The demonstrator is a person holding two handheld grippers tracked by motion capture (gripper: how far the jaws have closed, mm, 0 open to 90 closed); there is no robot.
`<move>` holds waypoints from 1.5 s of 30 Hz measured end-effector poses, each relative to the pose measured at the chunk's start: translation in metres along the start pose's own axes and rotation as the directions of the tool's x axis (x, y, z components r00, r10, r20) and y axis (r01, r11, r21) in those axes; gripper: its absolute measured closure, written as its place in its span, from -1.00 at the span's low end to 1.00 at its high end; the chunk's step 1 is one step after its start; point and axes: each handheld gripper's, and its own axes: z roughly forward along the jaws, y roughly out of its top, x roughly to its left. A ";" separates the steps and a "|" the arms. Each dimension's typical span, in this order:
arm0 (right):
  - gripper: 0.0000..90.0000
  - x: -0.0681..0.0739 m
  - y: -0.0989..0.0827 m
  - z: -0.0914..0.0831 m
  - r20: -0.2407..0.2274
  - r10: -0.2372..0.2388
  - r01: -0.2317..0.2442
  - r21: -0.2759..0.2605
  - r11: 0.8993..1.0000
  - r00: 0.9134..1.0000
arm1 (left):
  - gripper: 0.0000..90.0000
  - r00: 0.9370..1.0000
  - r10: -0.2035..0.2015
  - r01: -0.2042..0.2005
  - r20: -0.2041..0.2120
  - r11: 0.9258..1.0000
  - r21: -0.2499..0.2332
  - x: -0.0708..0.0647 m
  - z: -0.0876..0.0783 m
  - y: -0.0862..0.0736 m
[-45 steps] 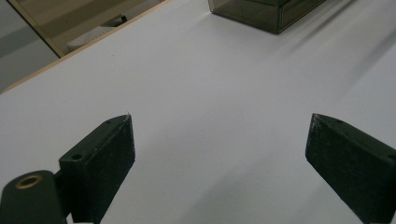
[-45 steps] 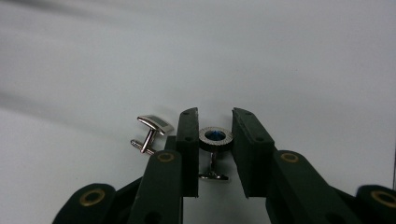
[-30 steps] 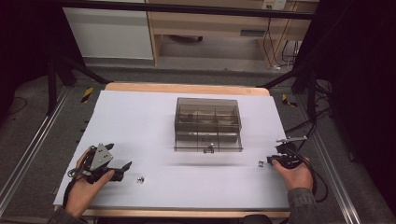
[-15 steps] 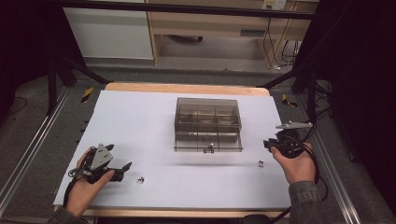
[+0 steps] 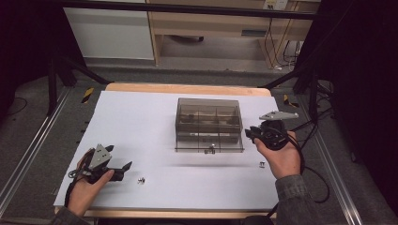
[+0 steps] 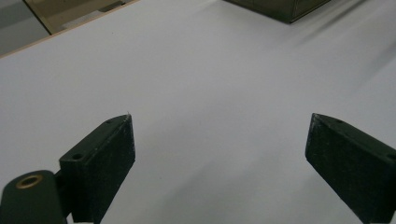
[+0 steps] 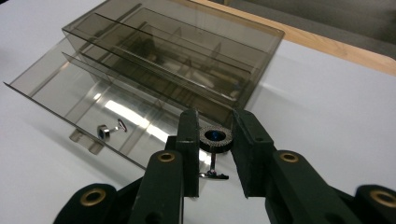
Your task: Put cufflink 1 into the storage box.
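While clamped — right gripper (image 7: 214, 144) holds cufflink (image 7: 215, 138)

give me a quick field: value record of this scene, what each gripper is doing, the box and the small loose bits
surface: white table cover
box: smoky clear organizer box with dividers, mid table
box front: clear flap lying open, one cufflink resting on it
right gripper: raised beside the box's right end, jaws shut on a round-headed cufflink, its post hanging below
left gripper: low over the table at near left, jaws wide apart, nothing between them
loose pieces: small metal piece by the left gripper; another near the right hand
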 end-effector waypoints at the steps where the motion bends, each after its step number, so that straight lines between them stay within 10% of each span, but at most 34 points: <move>1: 0.63 0.003 0.004 0.003 -0.010 -0.008 0.007 -0.004 1.000 1.000 | -0.82 1.000 -0.001 0.001 -0.001 1.000 0.001 0.000 0.000 0.000; 45: 0.63 0.071 0.023 0.055 -0.175 -0.117 0.117 -0.013 0.993 0.978 | -0.82 1.000 -0.019 0.019 -0.005 1.000 0.003 0.003 0.000 -0.001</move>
